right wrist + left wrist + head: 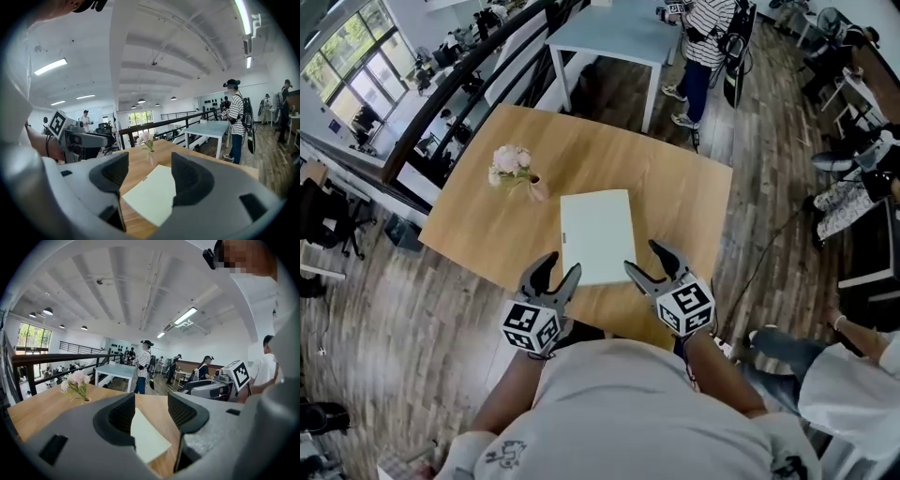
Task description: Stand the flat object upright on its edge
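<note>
A pale flat board lies flat on the wooden table. At the board's near corners hover the left gripper and right gripper, jaws spread, gripping nothing. A flower vase stands beyond the board's far-left corner.

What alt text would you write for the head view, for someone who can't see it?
A pale green notebook lies flat on a wooden table, with the left hand-held gripper and right hand-held gripper both open near its near edge. A small vase of pink flowers stands to the notebook's left.
</note>
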`<state>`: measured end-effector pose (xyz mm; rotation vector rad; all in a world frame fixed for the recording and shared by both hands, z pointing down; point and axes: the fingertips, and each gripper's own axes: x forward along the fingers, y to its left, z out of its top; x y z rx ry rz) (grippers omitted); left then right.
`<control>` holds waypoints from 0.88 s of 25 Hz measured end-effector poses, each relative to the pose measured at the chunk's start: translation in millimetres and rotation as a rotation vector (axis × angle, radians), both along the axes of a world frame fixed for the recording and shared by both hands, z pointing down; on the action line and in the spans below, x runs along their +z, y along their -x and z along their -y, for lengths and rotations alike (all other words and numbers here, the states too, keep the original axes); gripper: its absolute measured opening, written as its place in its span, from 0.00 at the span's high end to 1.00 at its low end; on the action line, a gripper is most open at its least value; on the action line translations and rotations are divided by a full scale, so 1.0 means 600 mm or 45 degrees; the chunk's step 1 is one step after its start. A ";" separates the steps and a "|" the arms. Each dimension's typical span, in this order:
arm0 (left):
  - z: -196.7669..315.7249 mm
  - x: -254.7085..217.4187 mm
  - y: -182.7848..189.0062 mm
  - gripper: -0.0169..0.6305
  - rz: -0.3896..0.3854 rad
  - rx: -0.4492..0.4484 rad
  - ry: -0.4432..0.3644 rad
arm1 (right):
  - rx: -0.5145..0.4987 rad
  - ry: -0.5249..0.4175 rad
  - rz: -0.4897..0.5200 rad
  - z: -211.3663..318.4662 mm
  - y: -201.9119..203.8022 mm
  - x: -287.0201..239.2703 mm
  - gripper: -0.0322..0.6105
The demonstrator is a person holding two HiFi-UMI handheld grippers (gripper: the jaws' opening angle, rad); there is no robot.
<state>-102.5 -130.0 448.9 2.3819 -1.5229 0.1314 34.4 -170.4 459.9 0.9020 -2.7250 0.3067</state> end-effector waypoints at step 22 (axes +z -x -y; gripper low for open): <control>0.149 0.309 0.063 0.65 0.043 0.152 0.562 | 0.044 0.551 -0.265 0.140 0.032 0.315 0.49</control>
